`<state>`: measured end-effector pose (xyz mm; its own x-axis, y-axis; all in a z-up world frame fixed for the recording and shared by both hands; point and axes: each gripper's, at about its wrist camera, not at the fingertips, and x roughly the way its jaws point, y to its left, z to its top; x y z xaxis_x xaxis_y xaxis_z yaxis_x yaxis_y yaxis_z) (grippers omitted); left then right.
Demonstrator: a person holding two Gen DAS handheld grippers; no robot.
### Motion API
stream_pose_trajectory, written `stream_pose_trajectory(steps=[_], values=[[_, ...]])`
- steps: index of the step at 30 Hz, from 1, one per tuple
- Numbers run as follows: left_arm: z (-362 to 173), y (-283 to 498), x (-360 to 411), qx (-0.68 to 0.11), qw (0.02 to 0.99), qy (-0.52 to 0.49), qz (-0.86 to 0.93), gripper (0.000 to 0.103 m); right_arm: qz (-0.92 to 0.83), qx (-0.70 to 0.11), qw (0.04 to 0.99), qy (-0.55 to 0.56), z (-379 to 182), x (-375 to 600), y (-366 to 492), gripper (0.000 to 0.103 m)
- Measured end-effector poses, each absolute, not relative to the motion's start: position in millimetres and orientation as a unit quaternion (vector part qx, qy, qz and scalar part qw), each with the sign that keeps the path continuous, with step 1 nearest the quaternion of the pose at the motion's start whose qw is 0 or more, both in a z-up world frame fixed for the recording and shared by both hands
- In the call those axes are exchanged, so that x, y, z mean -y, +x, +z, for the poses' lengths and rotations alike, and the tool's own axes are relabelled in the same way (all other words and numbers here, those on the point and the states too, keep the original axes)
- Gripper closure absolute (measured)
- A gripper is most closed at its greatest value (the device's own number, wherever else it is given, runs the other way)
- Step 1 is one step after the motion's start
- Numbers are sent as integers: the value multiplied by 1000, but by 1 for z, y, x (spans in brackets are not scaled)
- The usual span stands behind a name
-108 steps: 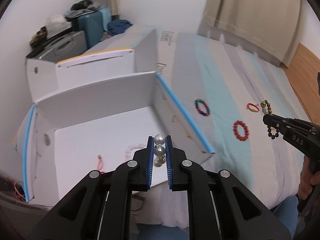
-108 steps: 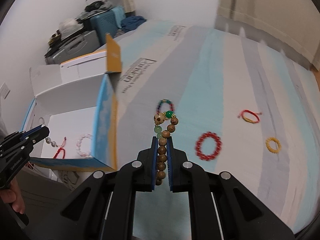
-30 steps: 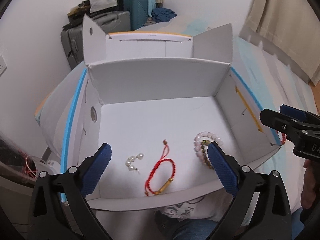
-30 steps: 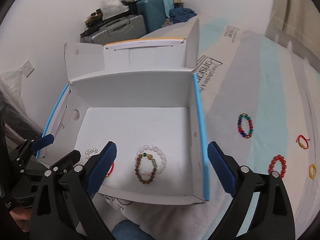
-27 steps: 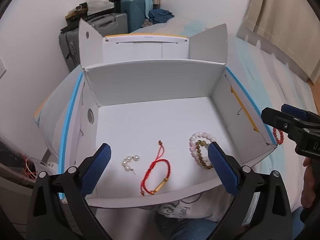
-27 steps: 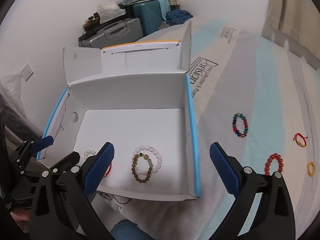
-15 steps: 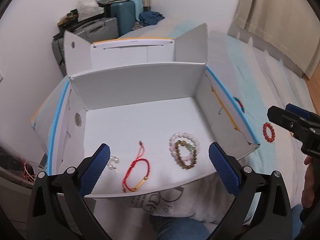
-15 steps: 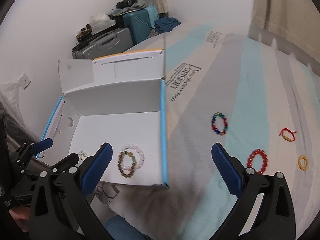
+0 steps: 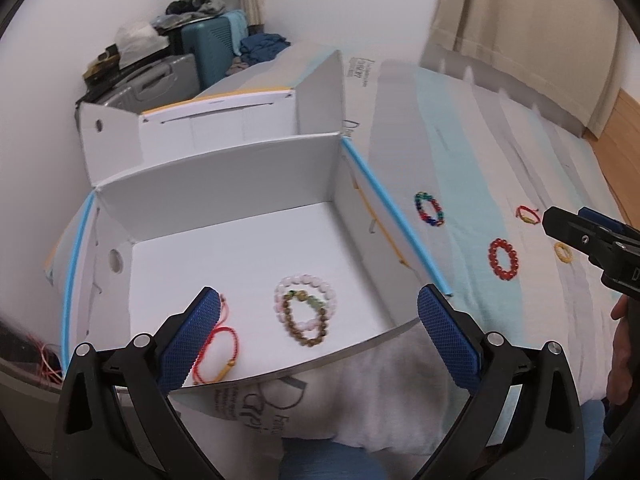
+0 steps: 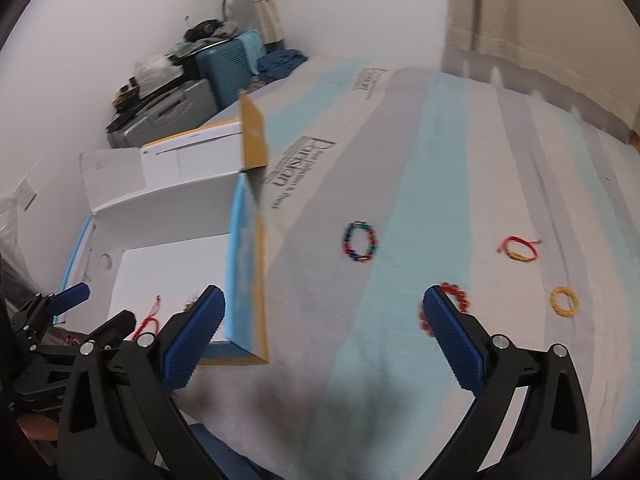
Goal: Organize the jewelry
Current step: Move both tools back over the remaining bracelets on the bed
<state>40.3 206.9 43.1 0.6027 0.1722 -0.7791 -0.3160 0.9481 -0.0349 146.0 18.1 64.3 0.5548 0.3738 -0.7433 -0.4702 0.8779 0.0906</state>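
Both sets of jaws stand spread wide, with nothing between the pads. My left gripper (image 9: 318,332) hangs over the near edge of the white cardboard box (image 9: 224,200); my right gripper (image 10: 324,332) hangs over the striped bedspread (image 10: 420,208), just to the right of the box.

Contents of the box, seen from the left wrist:
- A pale pink bead bracelet (image 9: 306,284) lies flat on the floor of the box.
- A brown wooden bead bracelet (image 9: 306,324) with green beads lies on top of it, overlapping its lower half.
- A red cord bracelet (image 9: 218,350) with a gold tube lies to their left, partly hidden behind my left pad.

Items on the bedspread, outside the box:
- A multicoloured bead bracelet (image 10: 360,241) lies nearest the blue-edged box wall.
- A red bead bracelet (image 9: 503,259) lies further right; in the right wrist view my right pad covers part of it.
- A second red cord bracelet (image 10: 519,250) lies beyond it.
- A small yellow ring bracelet (image 10: 564,301) lies furthest right.

All four lie flat and well apart from one another.

Grey and teal suitcases (image 9: 180,68) stand against the wall behind the box, with clutter piled on top. The right wrist view is blurred.
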Motion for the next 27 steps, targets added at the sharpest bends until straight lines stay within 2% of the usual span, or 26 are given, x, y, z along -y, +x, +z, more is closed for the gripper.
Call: stream_pose_trajectory(steps=[27], values=[[44, 106, -78, -424, 904, -34, 41, 6, 97, -417, 903, -33, 71, 153, 174, 8]])
